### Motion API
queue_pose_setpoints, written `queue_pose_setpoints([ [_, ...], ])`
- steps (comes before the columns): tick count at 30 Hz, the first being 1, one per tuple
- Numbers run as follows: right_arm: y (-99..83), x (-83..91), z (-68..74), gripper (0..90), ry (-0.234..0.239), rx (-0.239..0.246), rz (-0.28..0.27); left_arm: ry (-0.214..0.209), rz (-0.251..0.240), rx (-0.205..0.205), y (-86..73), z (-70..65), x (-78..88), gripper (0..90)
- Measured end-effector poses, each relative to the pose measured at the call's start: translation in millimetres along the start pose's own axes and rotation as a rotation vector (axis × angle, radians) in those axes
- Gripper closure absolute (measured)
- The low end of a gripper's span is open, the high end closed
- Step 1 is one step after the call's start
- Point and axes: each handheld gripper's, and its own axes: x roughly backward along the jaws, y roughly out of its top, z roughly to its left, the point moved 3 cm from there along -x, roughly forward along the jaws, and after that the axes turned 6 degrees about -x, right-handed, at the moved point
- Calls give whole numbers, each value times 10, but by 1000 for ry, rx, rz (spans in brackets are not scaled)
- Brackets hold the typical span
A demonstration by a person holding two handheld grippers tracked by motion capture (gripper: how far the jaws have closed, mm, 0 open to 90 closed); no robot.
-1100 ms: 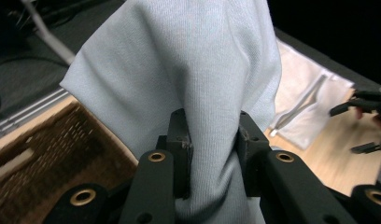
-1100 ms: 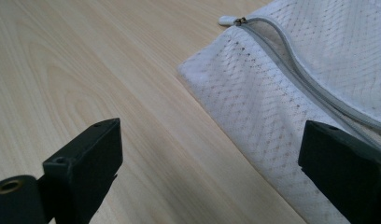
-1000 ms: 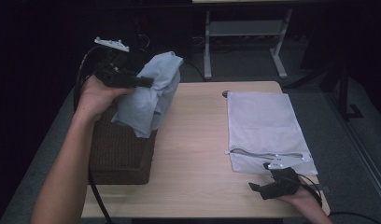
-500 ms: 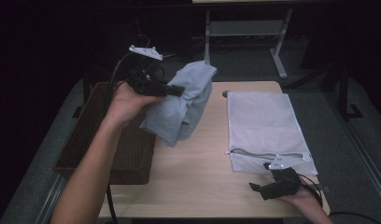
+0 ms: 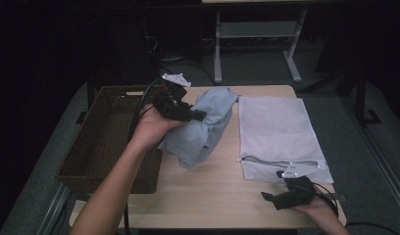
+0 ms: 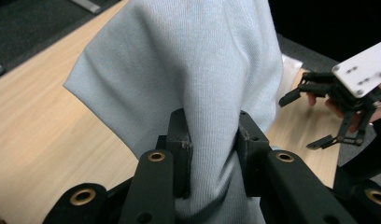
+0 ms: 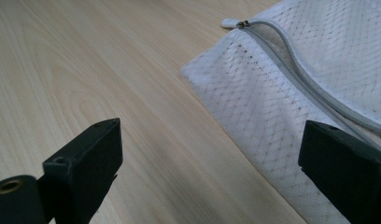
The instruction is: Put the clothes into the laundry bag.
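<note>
Left gripper [image 5: 200, 115] has swung right and down from the basket [image 5: 97, 147] — jaws clamped on limp, light blue cloth [image 5: 200, 132] at mid-table; gather bunched folds. Right gripper [image 5: 271, 198] open, empty, near mesh bag [image 5: 279, 127].

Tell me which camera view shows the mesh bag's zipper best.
The right gripper view: the zipper curves close across the white mesh bag, its pull plain at the end. In the high view the zipper is a thin line near the bag's near edge. The left gripper view has the blue cloth in front.
</note>
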Motion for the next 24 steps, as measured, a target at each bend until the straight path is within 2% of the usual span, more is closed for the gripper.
queue_pose_setpoints([
  [9,-5,-4,6,56,4,2,4,16,50,33,-296,-16,-347,715],
  [13,-7,-13,13,29,15,5,12,9,60,45,-416,-42,-519,715],
  [16,7,-7,17,17,28,-9,9,7,56,53,-479,-65,-593,715],
  [18,19,14,31,13,35,10,12,8,55,55,-510,-72,-615,715],
  [20,33,26,33,16,14,6,17,7,50,58,-544,-76,-633,715],
  [24,47,50,-16,171,-13,-15,1,-2,49,64,-610,-83,-699,715],
])
